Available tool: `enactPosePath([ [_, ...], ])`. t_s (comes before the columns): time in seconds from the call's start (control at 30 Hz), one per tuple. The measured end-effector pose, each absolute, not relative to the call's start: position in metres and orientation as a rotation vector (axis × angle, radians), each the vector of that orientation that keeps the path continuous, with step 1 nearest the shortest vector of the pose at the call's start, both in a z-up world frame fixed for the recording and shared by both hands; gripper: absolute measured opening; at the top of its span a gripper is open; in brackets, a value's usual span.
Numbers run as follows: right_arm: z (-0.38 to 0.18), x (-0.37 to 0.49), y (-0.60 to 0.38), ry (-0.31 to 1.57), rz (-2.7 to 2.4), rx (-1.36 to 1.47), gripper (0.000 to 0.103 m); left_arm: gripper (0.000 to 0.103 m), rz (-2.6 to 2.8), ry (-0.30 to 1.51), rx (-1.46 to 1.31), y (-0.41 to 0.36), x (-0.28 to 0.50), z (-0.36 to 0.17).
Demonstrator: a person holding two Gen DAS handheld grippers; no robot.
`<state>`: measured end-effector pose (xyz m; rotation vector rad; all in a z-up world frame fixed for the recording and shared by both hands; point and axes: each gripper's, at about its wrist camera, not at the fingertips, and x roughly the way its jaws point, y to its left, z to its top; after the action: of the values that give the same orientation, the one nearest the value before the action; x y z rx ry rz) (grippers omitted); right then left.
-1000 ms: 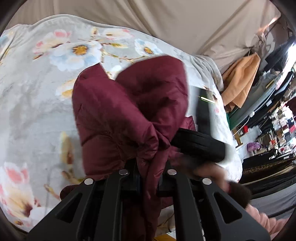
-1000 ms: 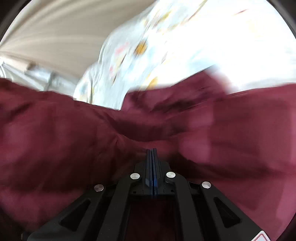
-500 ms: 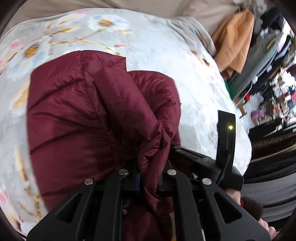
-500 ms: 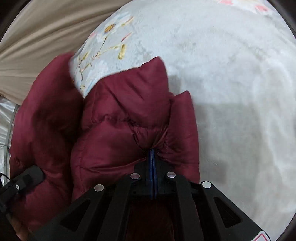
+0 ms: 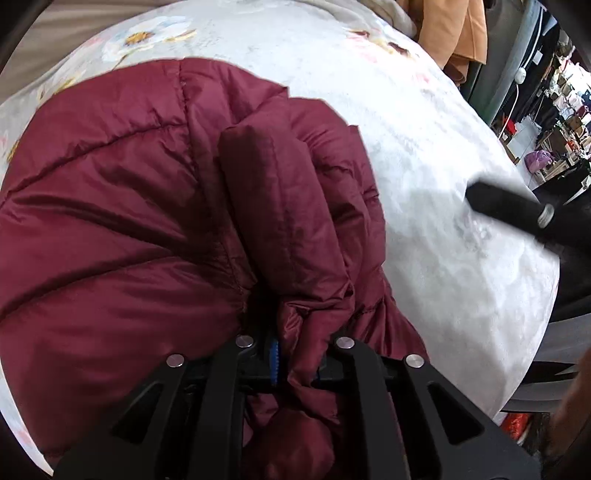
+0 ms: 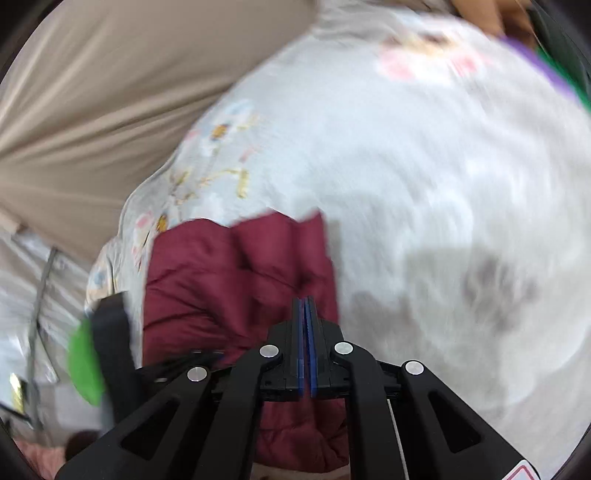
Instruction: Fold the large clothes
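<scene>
A dark red puffer jacket (image 5: 155, 206) lies bunched on a bed with a pale floral cover (image 5: 424, 155). My left gripper (image 5: 295, 354) is shut on a fold of the jacket at its near edge. My right gripper (image 6: 306, 314) is shut with nothing between its fingers and hovers above the jacket's right edge (image 6: 240, 280); it shows in the left wrist view as a black blurred bar (image 5: 517, 214) over the bare cover. The right wrist view is blurred by motion.
A beige curtain (image 6: 110, 92) hangs behind the bed. An orange garment (image 5: 458, 26) lies past the far corner. A cluttered room with racks (image 5: 554, 110) lies beyond the bed's right edge. The left gripper's body with a green patch (image 6: 88, 369) shows at left.
My right gripper has let go of the jacket and pulled away to the right. My left gripper has lowered the jacket onto the bed, still holding its fold.
</scene>
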<state>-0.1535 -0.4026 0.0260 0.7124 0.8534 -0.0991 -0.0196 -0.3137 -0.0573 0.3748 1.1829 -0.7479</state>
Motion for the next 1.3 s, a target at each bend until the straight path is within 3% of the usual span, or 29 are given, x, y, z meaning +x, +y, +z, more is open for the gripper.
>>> enactPosePath([
  [0.27,0.069,-0.131,-0.370,0.863,-0.053,0.532,0.009,0.039,-0.884,0.969,0.006,-0.211,-0.034,0.071],
  [0.3,0.073,-0.123,-0.358,0.868,-0.020,0.523,0.013,0.040,-0.845,0.950,-0.039,-0.188,-0.031,0.081],
  [0.4,0.078,-0.101,-0.335,0.851,0.053,0.548,0.055,0.041,-0.735,0.945,-0.142,-0.139,-0.018,0.086],
  [0.5,0.069,-0.079,-0.320,0.890,0.073,0.560,0.064,0.040,-0.656,0.985,-0.199,-0.110,-0.010,0.075],
  [0.57,0.052,-0.066,-0.320,0.927,0.032,0.584,0.064,0.040,-0.647,1.011,-0.195,-0.114,-0.010,0.069],
  [0.6,0.041,-0.057,-0.320,0.962,0.000,0.584,0.062,0.040,-0.653,1.019,-0.190,-0.118,-0.010,0.067],
  [0.63,0.033,-0.051,-0.320,0.992,-0.014,0.580,0.030,0.040,-0.669,1.036,-0.172,-0.124,-0.013,0.063],
  [0.67,0.028,-0.047,-0.321,1.016,-0.002,0.582,0.005,0.040,-0.685,1.047,-0.158,-0.131,-0.014,0.064],
  [0.77,0.063,-0.071,-0.335,0.845,0.089,0.649,0.003,0.040,-0.759,1.055,-0.109,-0.149,-0.023,0.062],
  [0.87,0.066,-0.088,-0.357,0.823,0.040,0.640,0.003,0.040,-0.828,1.084,0.017,-0.186,-0.033,0.050],
  [1.0,-0.019,-0.089,-0.392,0.994,-0.087,0.723,0.002,0.033,-0.815,1.224,0.149,-0.231,-0.033,-0.008],
  [1.1,-0.052,-0.091,-0.395,1.020,-0.092,0.758,0.000,0.031,-0.786,1.249,0.191,-0.244,-0.033,-0.025],
  [1.2,-0.035,-0.098,-0.397,1.014,-0.150,0.725,0.000,0.030,-0.761,1.259,0.256,-0.253,-0.033,-0.038],
  [1.3,0.027,-0.128,-0.377,0.926,-0.228,0.536,0.006,0.030,-0.741,1.264,0.280,-0.258,-0.031,-0.042],
])
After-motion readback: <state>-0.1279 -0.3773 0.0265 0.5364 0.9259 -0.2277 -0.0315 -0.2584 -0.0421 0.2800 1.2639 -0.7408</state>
